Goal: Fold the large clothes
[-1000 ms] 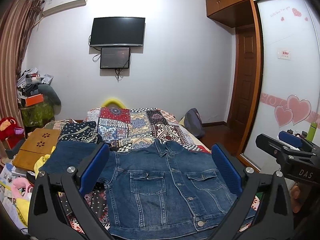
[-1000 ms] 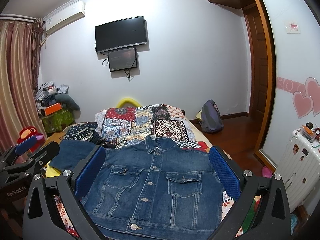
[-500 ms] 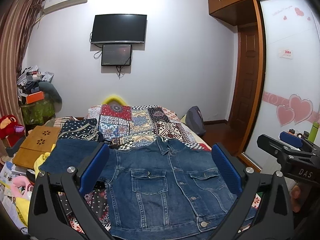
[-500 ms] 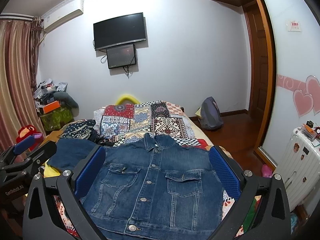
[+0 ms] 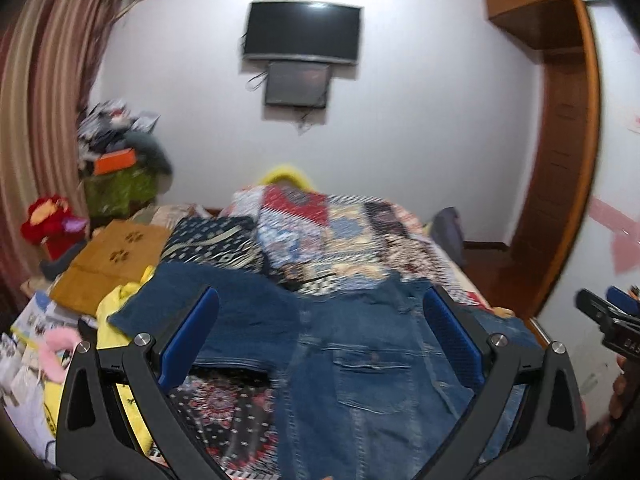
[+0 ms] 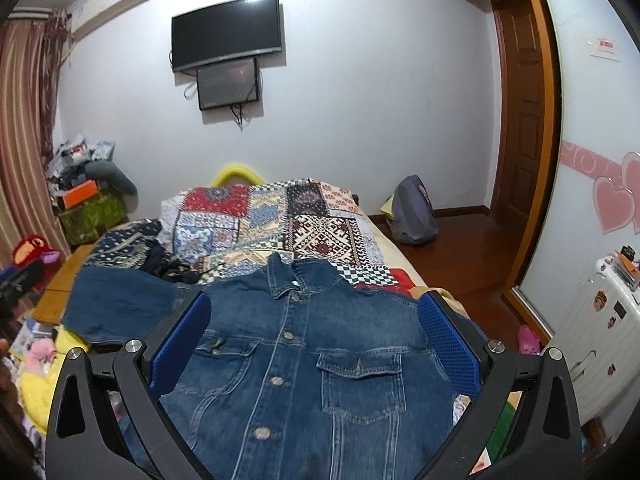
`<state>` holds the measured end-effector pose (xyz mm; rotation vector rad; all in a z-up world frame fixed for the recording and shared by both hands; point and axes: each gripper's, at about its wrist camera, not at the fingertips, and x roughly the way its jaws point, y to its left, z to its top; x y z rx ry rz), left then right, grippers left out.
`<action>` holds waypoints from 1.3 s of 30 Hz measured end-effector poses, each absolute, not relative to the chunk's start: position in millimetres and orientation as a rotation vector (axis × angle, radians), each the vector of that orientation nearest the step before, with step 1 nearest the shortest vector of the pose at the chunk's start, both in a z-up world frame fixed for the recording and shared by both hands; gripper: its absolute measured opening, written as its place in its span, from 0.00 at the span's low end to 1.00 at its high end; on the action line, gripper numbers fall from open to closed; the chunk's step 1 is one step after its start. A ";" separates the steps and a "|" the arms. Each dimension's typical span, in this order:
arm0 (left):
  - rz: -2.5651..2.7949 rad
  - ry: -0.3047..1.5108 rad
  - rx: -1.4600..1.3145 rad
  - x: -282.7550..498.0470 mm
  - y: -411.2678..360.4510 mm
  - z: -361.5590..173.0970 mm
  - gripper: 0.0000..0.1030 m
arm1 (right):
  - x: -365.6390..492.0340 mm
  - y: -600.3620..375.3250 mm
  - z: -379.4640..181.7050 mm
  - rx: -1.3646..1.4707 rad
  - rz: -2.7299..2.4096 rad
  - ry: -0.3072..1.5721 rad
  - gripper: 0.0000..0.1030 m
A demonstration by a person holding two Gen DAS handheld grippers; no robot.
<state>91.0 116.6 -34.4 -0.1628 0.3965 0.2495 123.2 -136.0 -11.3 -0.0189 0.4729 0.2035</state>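
Note:
A blue denim jacket (image 6: 304, 356) lies flat, front up and buttoned, on the bed, collar toward the far wall. Its left sleeve (image 6: 120, 308) is spread out to the left. It also shows blurred in the left wrist view (image 5: 360, 368), with the sleeve (image 5: 224, 308) under the left jaw. My left gripper (image 5: 320, 340) is open and empty above the jacket's left side. My right gripper (image 6: 314, 340) is open and empty above the jacket's chest. The right gripper's tip shows at the right edge of the left wrist view (image 5: 608, 320).
A patchwork quilt (image 6: 272, 220) covers the bed. A dark patterned cloth (image 6: 124, 244) lies at the jacket's upper left. Wooden boards (image 5: 108, 264), yellow cloth (image 5: 116, 312) and clutter lie left of the bed. A backpack (image 6: 412, 212) stands on the floor to the right.
The left gripper has swung to the left, so its view is blurred and the sleeve sits nearer its centre. The right gripper has barely moved. Both stay open.

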 end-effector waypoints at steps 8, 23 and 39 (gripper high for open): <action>0.474 0.431 -0.199 121.8 214.8 -79.2 1.00 | 178.1 -121.0 -33.1 -0.077 0.152 0.521 1.00; 0.419 0.675 -0.707 121.8 367.5 -228.4 0.98 | 240.0 -80.9 -99.7 -0.183 0.212 0.719 1.00; 0.272 0.506 -1.050 130.1 446.5 -279.8 0.66 | 258.2 -75.3 -109.5 -0.202 0.173 0.766 1.00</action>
